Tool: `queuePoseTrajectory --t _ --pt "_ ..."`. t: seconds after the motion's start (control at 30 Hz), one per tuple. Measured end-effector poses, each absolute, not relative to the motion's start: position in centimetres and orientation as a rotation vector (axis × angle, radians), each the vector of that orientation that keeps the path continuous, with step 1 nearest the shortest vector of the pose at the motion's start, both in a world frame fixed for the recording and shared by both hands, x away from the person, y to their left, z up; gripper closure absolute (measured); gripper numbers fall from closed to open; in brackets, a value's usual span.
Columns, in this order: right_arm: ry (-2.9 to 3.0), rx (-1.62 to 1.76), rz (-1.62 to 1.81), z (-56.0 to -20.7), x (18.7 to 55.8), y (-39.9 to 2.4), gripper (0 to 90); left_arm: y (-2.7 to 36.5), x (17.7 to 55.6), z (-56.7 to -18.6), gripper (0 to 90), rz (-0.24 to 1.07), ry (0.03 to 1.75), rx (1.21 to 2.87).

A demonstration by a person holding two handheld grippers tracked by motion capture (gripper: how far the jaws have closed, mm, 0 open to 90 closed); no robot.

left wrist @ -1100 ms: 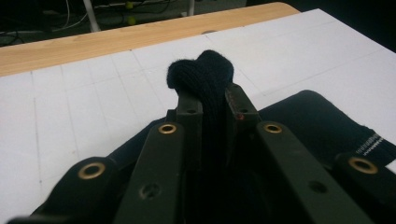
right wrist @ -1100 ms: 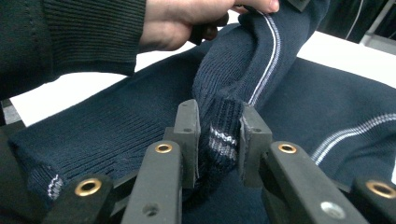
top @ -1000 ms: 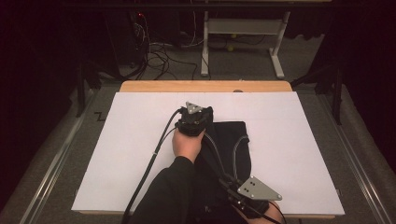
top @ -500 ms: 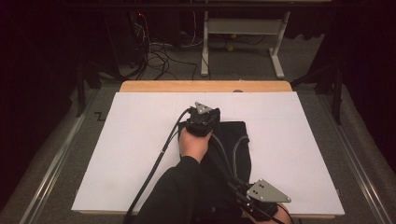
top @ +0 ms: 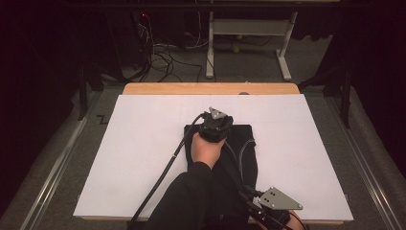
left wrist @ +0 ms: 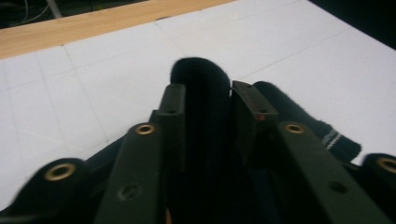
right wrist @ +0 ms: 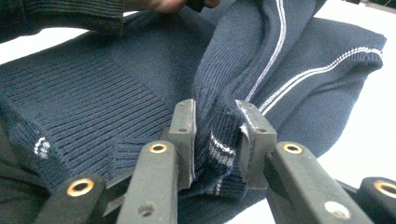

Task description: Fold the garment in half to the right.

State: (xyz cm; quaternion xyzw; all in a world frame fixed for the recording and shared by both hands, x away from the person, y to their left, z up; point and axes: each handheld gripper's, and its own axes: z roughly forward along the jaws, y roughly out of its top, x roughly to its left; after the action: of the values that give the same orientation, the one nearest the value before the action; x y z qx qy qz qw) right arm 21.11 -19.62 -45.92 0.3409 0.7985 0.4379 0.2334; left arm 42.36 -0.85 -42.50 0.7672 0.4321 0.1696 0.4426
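A dark navy knitted sweater [top: 242, 153] with white trim lies on the white table [top: 143, 158], right of centre and running toward the near edge. The left gripper [left wrist: 207, 100] is clenched on a thick fold of the knit at the garment's far end. The right gripper [right wrist: 215, 126], at the near edge, is clamped on a ribbed, white-striped hem or cuff; which one is hard to tell. This looks like a fold in progress, both ends pinched. The next move probably calls for carrying one held edge over the other, keeping the layers aligned.
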Motion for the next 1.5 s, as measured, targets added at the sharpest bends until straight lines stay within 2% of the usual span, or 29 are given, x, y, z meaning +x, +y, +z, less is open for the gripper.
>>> queuePoseTrajectory --t 0.3,0.5,0.67,0.97,1.23,1.37,1.5 --pt "2.166 0.944 1.246 -45.4 20.6 -20.5 62.1 -0.3 41.6 -42.1 37.0 0.399 1.014 1.889" --pt "2.13 0.928 1.288 -44.7 20.3 -20.5 58.1 1.5 40.7 -41.7 30.5 0.377 0.978 1.851" --pt "2.115 0.92 1.304 -44.4 20.3 -20.5 58.2 4.0 39.8 -42.2 28.4 0.365 0.991 1.821" --pt "2.115 0.931 1.299 -44.5 20.3 -20.2 58.6 8.3 37.8 -43.7 19.1 0.371 0.969 1.827" --pt "2.125 0.924 1.281 -44.7 20.7 -19.8 59.7 13.2 36.1 -44.8 11.3 0.382 0.984 1.797" --pt "2.121 0.934 1.284 -44.7 20.7 -19.8 59.7 16.3 35.2 -44.8 0.0 0.405 1.032 1.77" --pt "2.12 0.933 1.29 -44.7 20.7 -19.7 60.0 19.2 34.2 -45.0 0.0 0.429 1.051 1.768"
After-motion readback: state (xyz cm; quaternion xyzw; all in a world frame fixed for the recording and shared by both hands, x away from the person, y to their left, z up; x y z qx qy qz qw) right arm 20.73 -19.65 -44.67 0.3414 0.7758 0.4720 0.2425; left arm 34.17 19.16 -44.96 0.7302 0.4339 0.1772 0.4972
